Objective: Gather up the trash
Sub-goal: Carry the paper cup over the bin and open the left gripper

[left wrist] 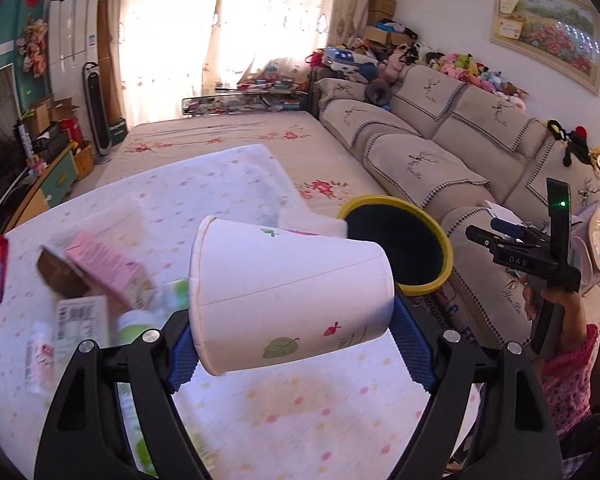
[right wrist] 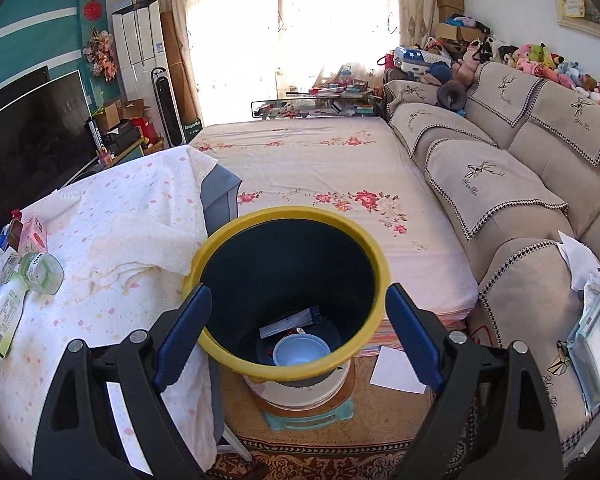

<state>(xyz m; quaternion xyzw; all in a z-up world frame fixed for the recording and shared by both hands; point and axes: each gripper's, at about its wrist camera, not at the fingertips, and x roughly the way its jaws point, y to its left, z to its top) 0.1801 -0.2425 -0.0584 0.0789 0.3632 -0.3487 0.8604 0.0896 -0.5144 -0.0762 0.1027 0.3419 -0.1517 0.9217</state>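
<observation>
My left gripper is shut on a white paper cup printed with a leaf and berries. It holds the cup on its side above the table, left of the yellow-rimmed trash bin. My right gripper is open and empty, hovering over the bin's mouth. Inside the bin lie a pale blue bowl and a flat wrapper. More trash lies on the table: a pink carton, a brown lid, a green-labelled bottle.
The table wears a white dotted cloth with a folded towel. A floral-sheeted bed lies behind the bin, and a beige sofa on the right. A white paper lies on the rug.
</observation>
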